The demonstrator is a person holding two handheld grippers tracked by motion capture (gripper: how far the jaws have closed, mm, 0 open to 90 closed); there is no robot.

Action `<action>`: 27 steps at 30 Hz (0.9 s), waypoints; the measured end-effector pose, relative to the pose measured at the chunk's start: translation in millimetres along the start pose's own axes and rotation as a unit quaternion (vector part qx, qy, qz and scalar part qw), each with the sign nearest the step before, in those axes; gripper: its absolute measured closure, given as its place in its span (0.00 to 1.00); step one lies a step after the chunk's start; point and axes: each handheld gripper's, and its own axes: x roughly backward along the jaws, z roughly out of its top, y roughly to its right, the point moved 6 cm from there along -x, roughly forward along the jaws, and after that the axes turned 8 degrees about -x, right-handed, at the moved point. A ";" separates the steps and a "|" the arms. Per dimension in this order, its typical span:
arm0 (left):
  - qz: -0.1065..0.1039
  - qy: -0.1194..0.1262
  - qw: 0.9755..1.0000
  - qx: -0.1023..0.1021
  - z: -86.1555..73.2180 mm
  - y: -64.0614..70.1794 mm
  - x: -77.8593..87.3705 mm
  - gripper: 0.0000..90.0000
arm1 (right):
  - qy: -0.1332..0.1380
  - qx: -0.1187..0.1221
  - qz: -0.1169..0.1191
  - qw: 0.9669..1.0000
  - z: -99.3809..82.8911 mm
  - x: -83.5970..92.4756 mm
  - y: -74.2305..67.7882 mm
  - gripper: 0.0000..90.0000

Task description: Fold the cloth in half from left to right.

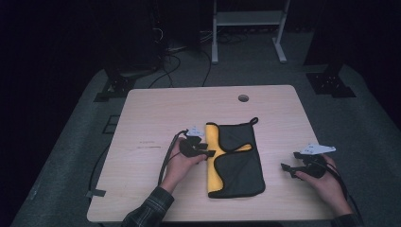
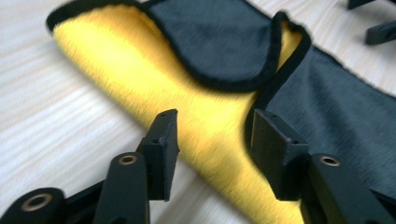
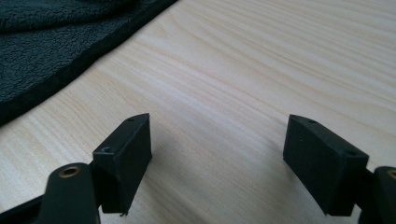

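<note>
Where left claw (image 2: 212,140) gapes, cloth's (image 2: 196,107) yellow edge between jaws, unpinched

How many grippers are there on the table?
2. The left gripper is at the yellow edge of the black-and-yellow cloth, with its jaws apart. The right gripper is over bare table right of the cloth, also open.

cloth (image 1: 235,158) mid-table (image 1: 156,109); left claw (image 1: 208,150) at its left edge, right claw (image 1: 289,161) well right
</note>
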 end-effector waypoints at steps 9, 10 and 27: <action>0.024 -0.021 0.999 -0.004 -8.9 0.4 -11.0 0.55 | 0.000 0.000 0.000 1.000 0.0 0.0 -0.1 0.25; 0.027 -0.021 0.999 -0.005 -9.2 0.5 -10.9 0.56 | 0.000 0.000 0.000 1.000 0.0 0.0 -0.1 0.25; 0.004 -0.018 1.000 0.009 -9.3 5.6 -3.0 0.96 | 0.000 0.000 0.000 1.000 0.0 0.0 -0.1 0.25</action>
